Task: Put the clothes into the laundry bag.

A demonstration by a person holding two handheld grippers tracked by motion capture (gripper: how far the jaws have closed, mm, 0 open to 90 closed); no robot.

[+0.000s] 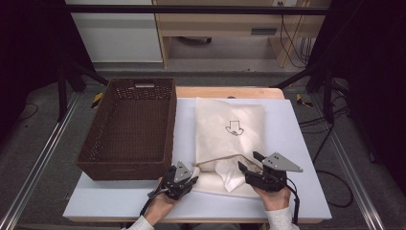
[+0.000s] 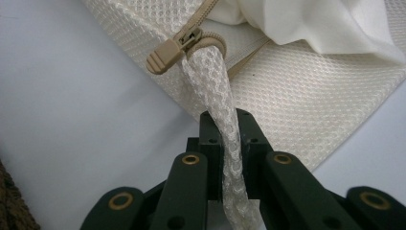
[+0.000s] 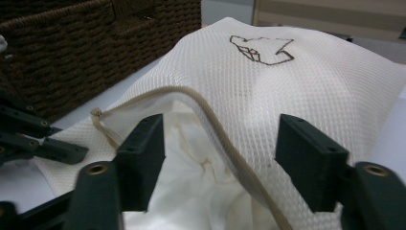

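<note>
High view: mesh bag [image 1: 230, 139] flat on bench [image 1: 297, 143], right of brown basket [image 1: 129, 127], zipper open, white cloth [image 1: 230, 175] spilling out. Left gripper [image 2: 229, 139] pinching mesh loop [image 2: 213, 81] beside zipper pull [image 2: 167, 52]. Right gripper [image 3: 220, 163] spread wide, straddling zipper edge [image 3: 215, 122], clamping nothing.

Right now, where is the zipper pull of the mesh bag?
In the left gripper view, the zipper pull sits at the mesh bag's corner, just ahead of the left tongs, which pinch the mesh loop beside it.
</note>
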